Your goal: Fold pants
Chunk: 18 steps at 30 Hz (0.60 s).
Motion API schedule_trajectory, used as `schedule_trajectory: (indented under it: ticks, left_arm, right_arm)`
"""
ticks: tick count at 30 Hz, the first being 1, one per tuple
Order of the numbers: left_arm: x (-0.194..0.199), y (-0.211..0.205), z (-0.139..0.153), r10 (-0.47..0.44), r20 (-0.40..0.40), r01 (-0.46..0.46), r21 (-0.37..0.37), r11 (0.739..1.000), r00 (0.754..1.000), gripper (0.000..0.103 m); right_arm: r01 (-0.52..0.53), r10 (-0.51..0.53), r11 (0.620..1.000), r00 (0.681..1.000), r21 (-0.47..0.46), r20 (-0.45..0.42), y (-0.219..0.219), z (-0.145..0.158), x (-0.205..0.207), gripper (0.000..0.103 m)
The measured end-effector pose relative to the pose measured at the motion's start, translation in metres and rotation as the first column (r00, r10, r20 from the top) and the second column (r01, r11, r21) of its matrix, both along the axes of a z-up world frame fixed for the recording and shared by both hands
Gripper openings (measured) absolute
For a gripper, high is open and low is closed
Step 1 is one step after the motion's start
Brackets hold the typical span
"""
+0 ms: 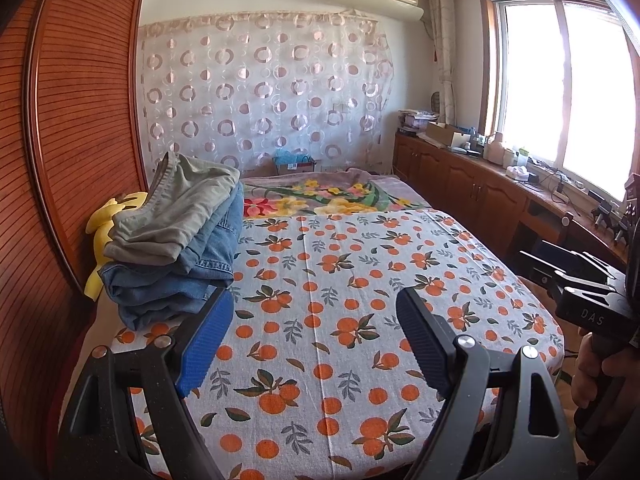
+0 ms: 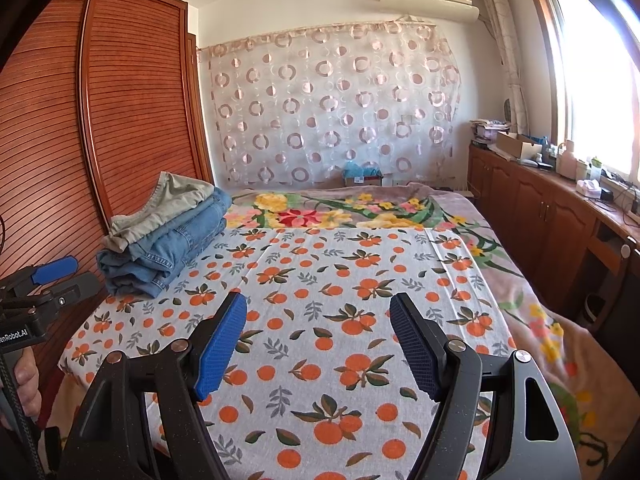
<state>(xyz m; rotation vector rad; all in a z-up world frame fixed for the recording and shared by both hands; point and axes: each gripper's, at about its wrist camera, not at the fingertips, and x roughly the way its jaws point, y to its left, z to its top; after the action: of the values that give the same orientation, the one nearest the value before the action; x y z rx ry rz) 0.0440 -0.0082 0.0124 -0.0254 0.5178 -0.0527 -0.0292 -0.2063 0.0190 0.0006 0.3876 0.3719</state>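
A stack of folded pants lies at the left side of the bed: grey-green pants (image 1: 184, 208) (image 2: 168, 204) on top of blue jeans (image 1: 180, 284) (image 2: 168, 252). My left gripper (image 1: 314, 304) is open and empty, its left finger just below the stack's near corner. My right gripper (image 2: 318, 308) is open and empty over the orange-print sheet (image 1: 360, 280) (image 2: 340, 280), to the right of the stack. The right gripper also shows at the right edge of the left wrist view (image 1: 572, 276), and the left gripper at the left edge of the right wrist view (image 2: 52, 276).
A wooden wardrobe (image 1: 80, 100) (image 2: 120, 100) stands close along the bed's left side. A yellow plush toy (image 1: 108, 220) lies behind the stack. A floral blanket (image 2: 340, 208) covers the far bed. Wooden cabinets with clutter (image 2: 560, 200) run under the window at right.
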Motion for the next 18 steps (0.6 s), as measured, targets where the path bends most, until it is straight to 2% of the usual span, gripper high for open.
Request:
schedule_trajectory:
  ticks: [18]
  left_arm:
    - [-0.0002,-0.0004,0.0002,0.001,0.001,-0.001,0.000,1.000,1.000,0.084]
  right_arm:
    - [0.002,-0.002,1.000,1.000,-0.001,0.001,-0.0004,-0.0005,0.0003,0.076]
